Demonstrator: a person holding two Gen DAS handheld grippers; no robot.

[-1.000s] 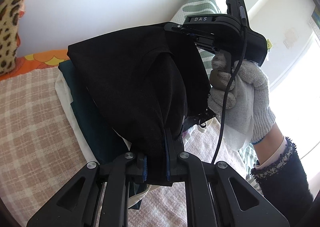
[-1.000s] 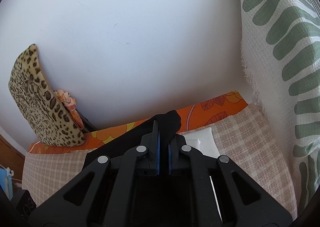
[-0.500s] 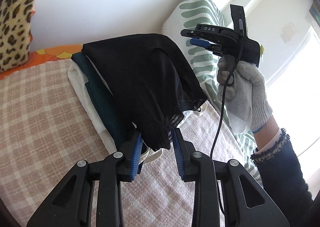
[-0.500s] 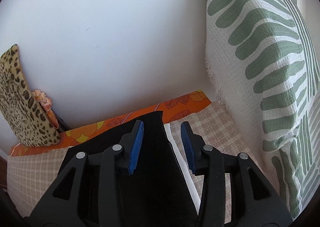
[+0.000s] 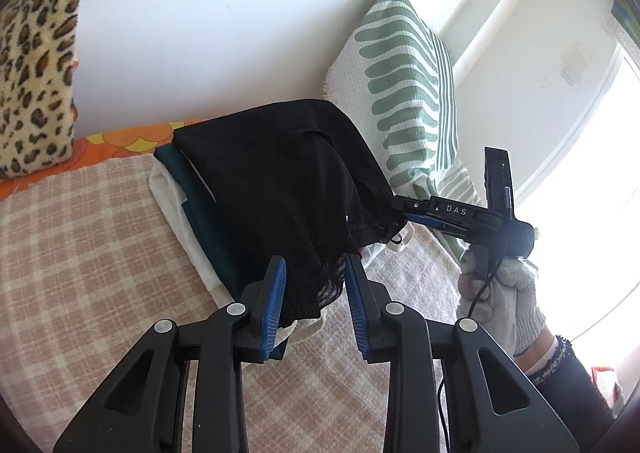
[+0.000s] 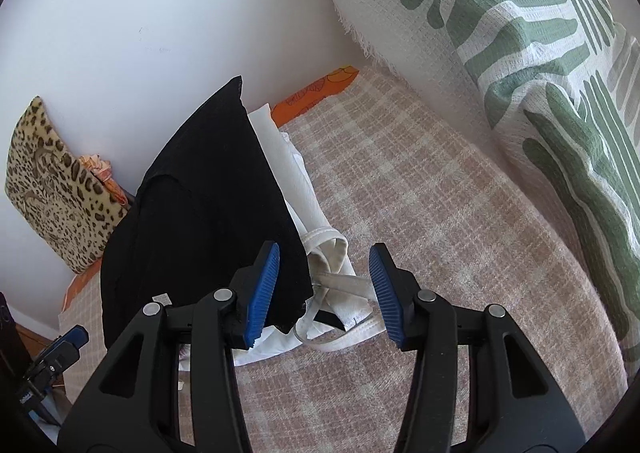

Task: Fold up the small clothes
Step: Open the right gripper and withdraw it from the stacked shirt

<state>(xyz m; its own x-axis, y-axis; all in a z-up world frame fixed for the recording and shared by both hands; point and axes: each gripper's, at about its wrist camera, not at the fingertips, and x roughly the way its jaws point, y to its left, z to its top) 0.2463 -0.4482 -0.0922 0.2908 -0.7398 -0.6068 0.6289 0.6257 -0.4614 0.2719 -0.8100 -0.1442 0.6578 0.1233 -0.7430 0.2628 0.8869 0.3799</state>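
Pink checked bed cover [image 5: 100, 237] lies by a white wall. On it, near the far edge, a soft black cloth garment [image 5: 280, 181] tops a small pile. It looks light and floppy; I would take it by a corner. Left gripper [image 5: 315, 293] and right gripper [image 6: 324, 289] both gape wide, holding nothing.

Bright daylight, window [image 5: 608, 181] glare right; fisheye-warped, dark-vignetted edges.

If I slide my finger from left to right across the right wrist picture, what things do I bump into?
leopard print cushion → black garment → white garment → checked blanket → green striped pillow
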